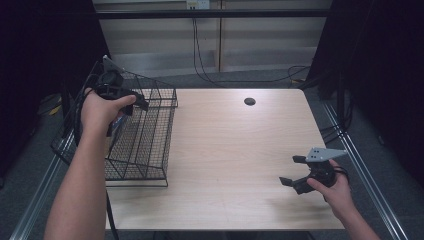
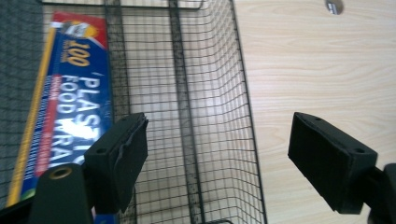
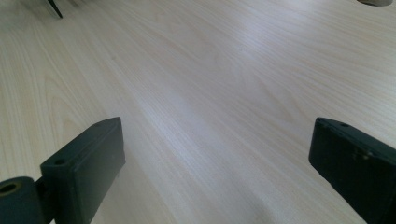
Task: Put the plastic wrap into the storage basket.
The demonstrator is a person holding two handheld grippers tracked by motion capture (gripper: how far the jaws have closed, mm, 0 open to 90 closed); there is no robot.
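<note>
On the wooden table [image 1: 225, 150], both grippers are being held wide open, empty: left gripper [image 2: 217, 154] above the wire basket [image 2: 210, 93] holding a plastic wrap box [image 2: 70, 93], right gripper [image 3: 217, 163] over bare wood.

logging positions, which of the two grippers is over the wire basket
The left gripper, held above the wire basket with its jaws open. The right gripper sits low over bare table, far from it.

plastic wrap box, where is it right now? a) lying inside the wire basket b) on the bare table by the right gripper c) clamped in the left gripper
a: the plastic wrap box lies inside the wire basket, beyond the open, empty left gripper.
</note>
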